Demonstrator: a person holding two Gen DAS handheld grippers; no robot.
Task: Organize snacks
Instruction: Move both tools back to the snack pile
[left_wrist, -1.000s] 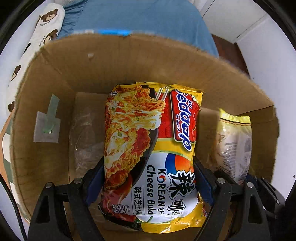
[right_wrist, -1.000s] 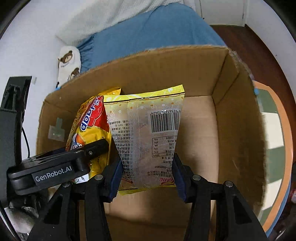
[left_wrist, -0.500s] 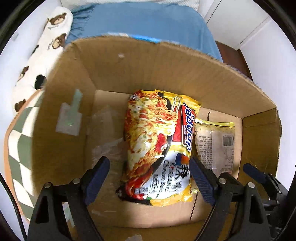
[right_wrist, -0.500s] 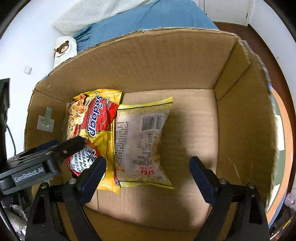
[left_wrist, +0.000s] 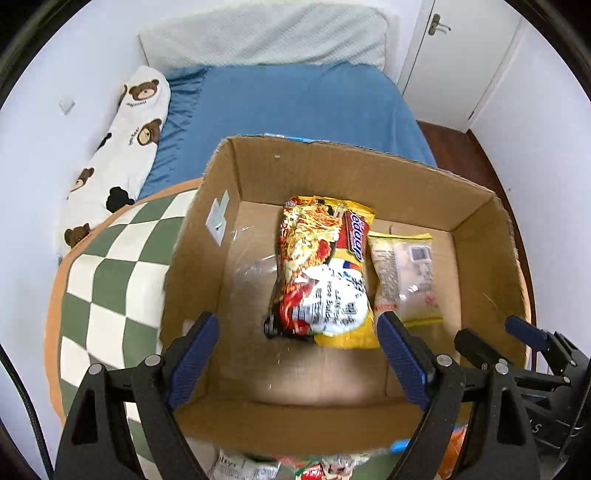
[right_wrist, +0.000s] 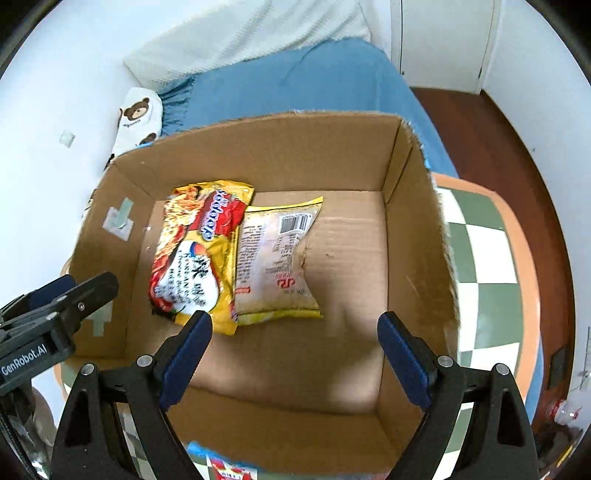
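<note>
Above the cardboard box (right_wrist: 258, 155), both the left gripper (left_wrist: 297, 356) and right gripper (right_wrist: 295, 356) gaped empty; a descending finger risked crushing the noodle packet (right_wrist: 199, 251) inside.

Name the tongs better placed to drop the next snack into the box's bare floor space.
Right. The right tongs hang open over the bare floor of the box, beside the pale packet. The left tongs, also open, sit over the noodle packet.

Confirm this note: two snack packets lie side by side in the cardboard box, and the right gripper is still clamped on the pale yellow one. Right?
Not quite. The right gripper is open and empty, as the right wrist view shows; the pale yellow packet lies free beside the noodle packet in the cardboard box.
</note>
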